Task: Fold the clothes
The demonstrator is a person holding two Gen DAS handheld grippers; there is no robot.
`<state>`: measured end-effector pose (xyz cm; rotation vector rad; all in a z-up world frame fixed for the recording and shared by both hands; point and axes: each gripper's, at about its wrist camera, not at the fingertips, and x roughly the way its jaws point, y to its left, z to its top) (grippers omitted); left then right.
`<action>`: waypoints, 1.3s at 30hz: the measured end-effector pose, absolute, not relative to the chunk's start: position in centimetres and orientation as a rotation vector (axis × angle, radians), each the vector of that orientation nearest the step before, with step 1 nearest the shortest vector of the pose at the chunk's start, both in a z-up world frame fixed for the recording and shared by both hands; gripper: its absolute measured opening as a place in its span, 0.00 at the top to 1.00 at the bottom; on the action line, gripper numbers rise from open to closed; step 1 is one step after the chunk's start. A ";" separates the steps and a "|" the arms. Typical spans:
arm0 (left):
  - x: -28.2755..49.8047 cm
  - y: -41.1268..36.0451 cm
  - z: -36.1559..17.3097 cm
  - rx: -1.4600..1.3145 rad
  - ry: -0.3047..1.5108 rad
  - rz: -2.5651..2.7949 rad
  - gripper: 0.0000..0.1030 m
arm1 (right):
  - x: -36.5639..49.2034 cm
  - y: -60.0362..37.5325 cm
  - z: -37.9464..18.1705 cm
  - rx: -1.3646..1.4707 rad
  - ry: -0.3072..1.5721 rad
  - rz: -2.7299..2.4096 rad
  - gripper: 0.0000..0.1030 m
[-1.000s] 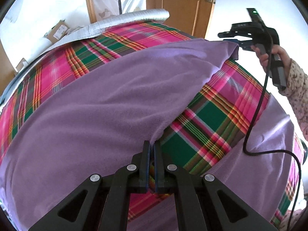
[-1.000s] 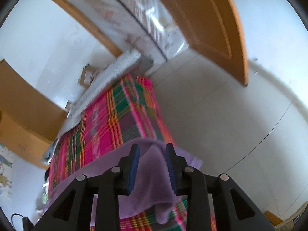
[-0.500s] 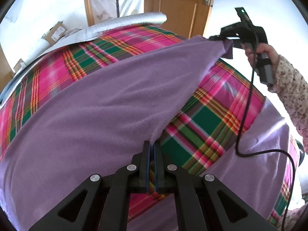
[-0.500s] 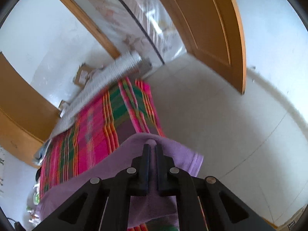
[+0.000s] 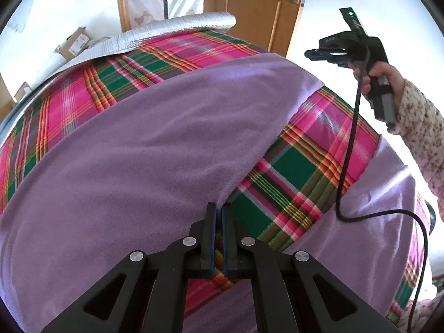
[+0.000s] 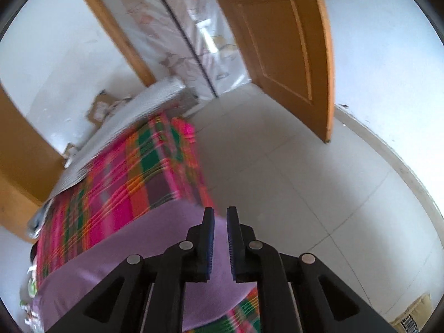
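A purple cloth (image 5: 138, 166) lies spread over a bed with a pink and green plaid cover (image 5: 291, 172). My left gripper (image 5: 219, 208) is shut on the cloth's near edge, which runs up from between its fingertips. A hand (image 5: 385, 75) holds my right gripper (image 5: 316, 54) in the air, off to the right of the cloth's far corner. In the right wrist view the right gripper (image 6: 220, 213) has its jaws opening with nothing between them. The purple cloth (image 6: 125, 255) lies below and to its left.
A black cable (image 5: 347, 152) hangs from the right gripper across the bed. A silver rolled mat (image 5: 166, 27) lies at the bed's far end, with cardboard boxes (image 5: 76, 44) behind it. A wooden door (image 6: 291, 55) stands ajar over a pale tiled floor (image 6: 305, 180).
The right gripper closed on the cloth's far corner, then let it go and drew away to the right. The corner now lies flat on the bed. The left gripper kept its grip.
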<state>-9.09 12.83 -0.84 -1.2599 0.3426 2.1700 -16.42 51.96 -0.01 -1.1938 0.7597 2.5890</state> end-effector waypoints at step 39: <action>0.7 -19.2 -0.1 -1.460 -0.495 2.602 0.90 | -6.5 11.7 1.0 -2.147 0.268 3.201 0.68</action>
